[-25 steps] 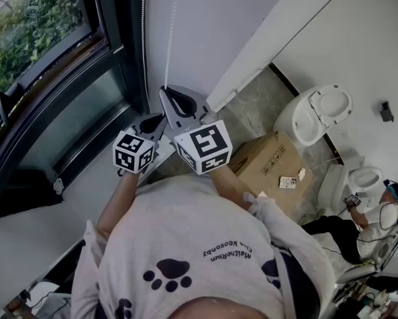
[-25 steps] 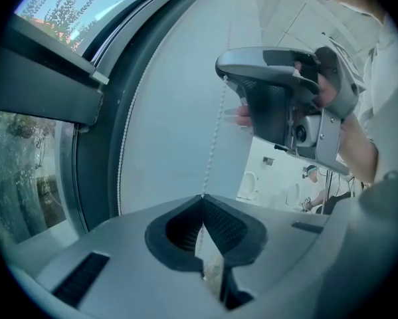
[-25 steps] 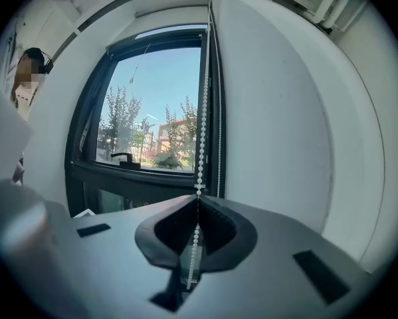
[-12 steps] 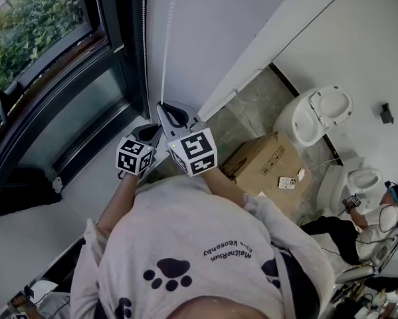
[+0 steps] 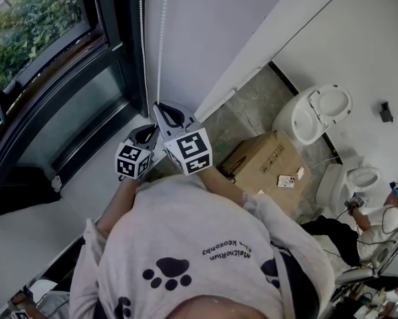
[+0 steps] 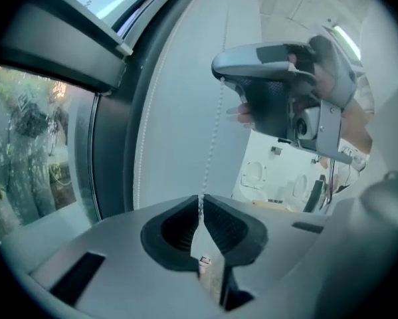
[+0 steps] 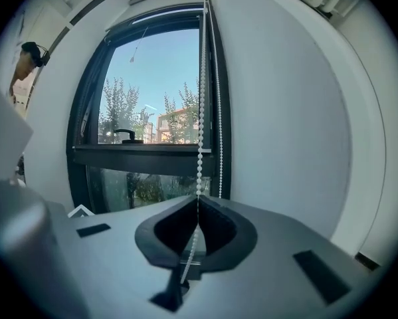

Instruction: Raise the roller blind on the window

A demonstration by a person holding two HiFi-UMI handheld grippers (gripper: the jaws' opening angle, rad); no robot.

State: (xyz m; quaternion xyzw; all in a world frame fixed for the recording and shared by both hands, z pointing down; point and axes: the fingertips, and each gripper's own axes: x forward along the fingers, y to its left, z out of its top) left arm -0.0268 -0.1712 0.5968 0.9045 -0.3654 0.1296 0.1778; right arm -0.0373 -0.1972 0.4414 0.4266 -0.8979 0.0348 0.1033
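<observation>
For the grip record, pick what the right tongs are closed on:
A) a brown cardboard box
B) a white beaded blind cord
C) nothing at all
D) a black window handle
B: in the right gripper view, the right tongs are pinched together on the white beaded blind cord, which runs straight up from between them in front of the window.

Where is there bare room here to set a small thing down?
Bare: the white sill under the dark window frame, and the grey stone floor between the white wall and the brown cardboard box. Crowded: around the white toilets.
</observation>
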